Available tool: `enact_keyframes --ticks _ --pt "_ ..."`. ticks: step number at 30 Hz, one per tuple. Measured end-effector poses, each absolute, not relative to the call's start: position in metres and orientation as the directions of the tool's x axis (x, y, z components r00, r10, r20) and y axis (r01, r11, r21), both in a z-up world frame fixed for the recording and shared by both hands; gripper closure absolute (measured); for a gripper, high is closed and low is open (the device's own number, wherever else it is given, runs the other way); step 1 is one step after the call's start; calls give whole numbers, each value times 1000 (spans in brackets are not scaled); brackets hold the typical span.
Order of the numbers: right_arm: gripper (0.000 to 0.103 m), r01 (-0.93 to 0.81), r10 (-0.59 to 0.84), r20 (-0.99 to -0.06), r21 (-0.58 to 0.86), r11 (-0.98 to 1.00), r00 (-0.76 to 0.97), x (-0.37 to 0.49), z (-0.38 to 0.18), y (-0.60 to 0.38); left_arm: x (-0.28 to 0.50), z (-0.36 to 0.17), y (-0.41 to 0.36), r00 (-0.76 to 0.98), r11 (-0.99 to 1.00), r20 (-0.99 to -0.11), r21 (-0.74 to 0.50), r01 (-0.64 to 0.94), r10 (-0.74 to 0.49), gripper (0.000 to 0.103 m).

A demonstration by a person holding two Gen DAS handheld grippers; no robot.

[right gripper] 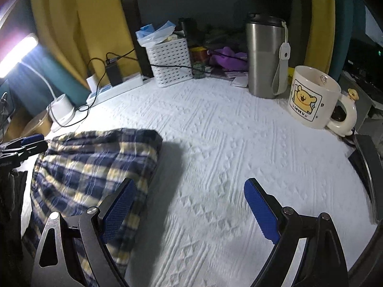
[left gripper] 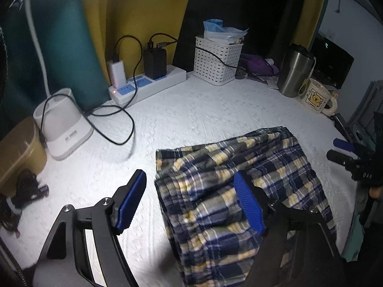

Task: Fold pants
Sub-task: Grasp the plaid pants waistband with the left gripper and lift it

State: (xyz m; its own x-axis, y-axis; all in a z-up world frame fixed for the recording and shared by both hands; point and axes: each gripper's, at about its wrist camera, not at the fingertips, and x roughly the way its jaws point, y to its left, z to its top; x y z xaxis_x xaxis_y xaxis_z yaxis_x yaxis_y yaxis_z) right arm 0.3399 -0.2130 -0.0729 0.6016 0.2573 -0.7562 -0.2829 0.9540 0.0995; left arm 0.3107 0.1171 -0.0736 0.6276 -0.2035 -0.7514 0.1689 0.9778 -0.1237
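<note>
Pants (left gripper: 229, 191) lengthwise away from camera

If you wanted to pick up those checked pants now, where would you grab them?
Probably the far folded edge of the plaid pants, coming down from above: the layers stack thick there, so one pinch catches them all. Both the left tool and right tool are open, holding nothing.

navy-and-yellow plaid pants (left gripper: 229, 191) on white textured cloth (right gripper: 227, 143); blue fingers (left gripper: 131, 201).

A white basket (left gripper: 216, 59) stands at upper centre beside a power strip (left gripper: 148, 83). At upper right, a steel tumbler (right gripper: 265, 57) stands just beside a bear mug (right gripper: 313, 98).
</note>
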Motion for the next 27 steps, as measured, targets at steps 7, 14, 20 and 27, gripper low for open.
enact_keyframes --ticks 7,14,20,27 --pt "10 -289 275 -761 119 950 588 354 -79 -200 320 -94 128 594 973 -771 -172 150 -228 27" --pt "10 -307 298 -779 143 941 552 359 -95 -185 315 -117 129 533 964 -803 -217 152 -265 27" --pt "10 -327 326 -786 167 930 525 361 -104 -176 312 -128 130 503 950 -806 -259 176 -313 27" --pt "10 -340 351 -790 193 921 502 363 -113 -169 317 -126 116 479 947 -819 -242 211 -315 27"
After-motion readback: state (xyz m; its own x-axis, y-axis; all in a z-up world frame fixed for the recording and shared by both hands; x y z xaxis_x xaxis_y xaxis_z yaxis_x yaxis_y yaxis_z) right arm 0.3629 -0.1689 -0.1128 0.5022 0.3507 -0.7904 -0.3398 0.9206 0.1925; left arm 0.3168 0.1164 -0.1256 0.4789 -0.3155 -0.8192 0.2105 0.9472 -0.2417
